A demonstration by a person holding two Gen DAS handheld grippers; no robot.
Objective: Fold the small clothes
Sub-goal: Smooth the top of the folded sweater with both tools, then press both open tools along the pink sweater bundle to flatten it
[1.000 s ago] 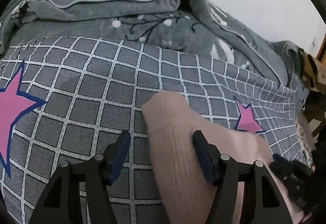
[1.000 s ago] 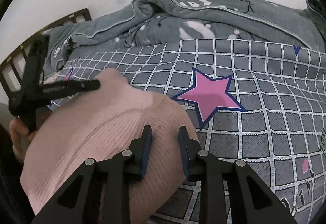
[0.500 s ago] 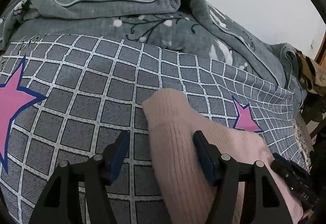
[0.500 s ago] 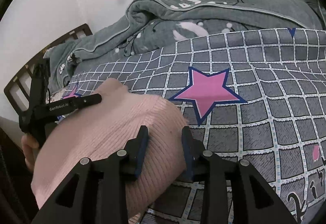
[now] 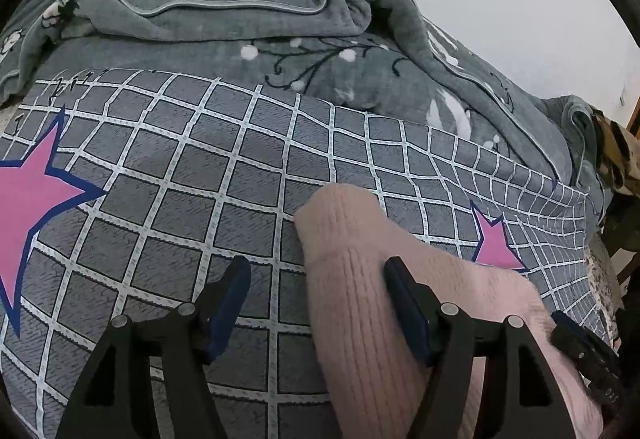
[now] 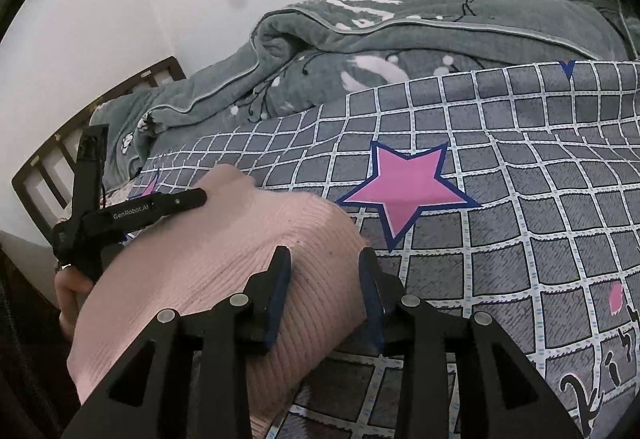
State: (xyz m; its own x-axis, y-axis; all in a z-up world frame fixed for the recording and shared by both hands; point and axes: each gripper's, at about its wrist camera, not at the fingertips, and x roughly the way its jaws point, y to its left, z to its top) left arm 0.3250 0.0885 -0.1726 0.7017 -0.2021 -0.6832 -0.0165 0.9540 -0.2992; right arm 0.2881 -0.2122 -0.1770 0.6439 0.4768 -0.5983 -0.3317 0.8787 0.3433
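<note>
A pink ribbed knit garment [image 5: 360,303] lies folded on the grey checked bedspread [image 5: 200,175]. My left gripper [image 5: 316,303] is open over its left edge, one finger on the sheet, the other on the knit. In the right wrist view the same garment [image 6: 224,267] lies at lower left. My right gripper [image 6: 326,291] is open, its jaws astride the garment's right corner. The left gripper also shows in the right wrist view [image 6: 132,211], resting on the garment's far edge.
A rumpled grey fleece blanket [image 5: 280,35] is heaped along the far side of the bed. Pink stars [image 6: 404,191] mark the sheet. A dark wooden bed frame [image 6: 52,163] stands at the left, against a white wall.
My right gripper has opened, its jaws spreading apart over the garment's corner. Both grippers have shifted slightly. The left stays open.
</note>
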